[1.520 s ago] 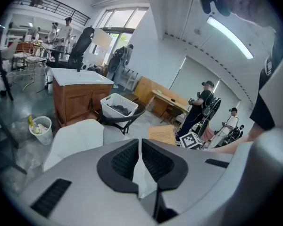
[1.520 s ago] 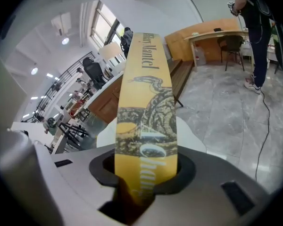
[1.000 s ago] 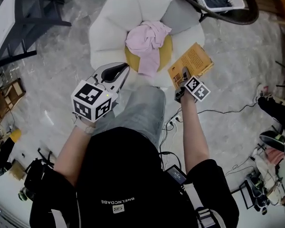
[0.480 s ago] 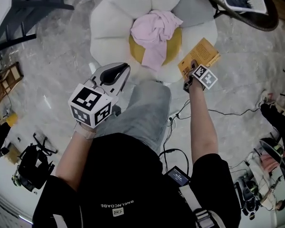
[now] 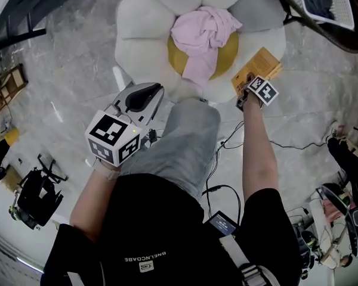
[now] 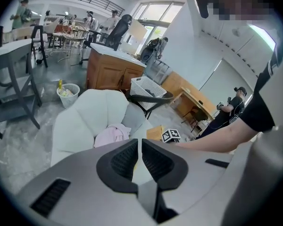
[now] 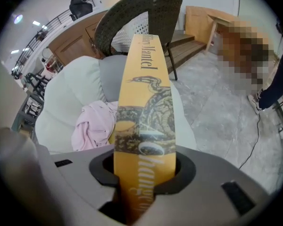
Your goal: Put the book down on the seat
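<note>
Now the right gripper has its fingers clamped on the lower end of the orange book, which juts over the front right edge of the white petal-shaped seat; contact with the cushion cannot be told. Pink cloth lies bunched on the seat's yellow centre. The left gripper hangs off the seat's front edge, fingers narrowed to a slit, empty.

Pink cloth on seat centre
</note>
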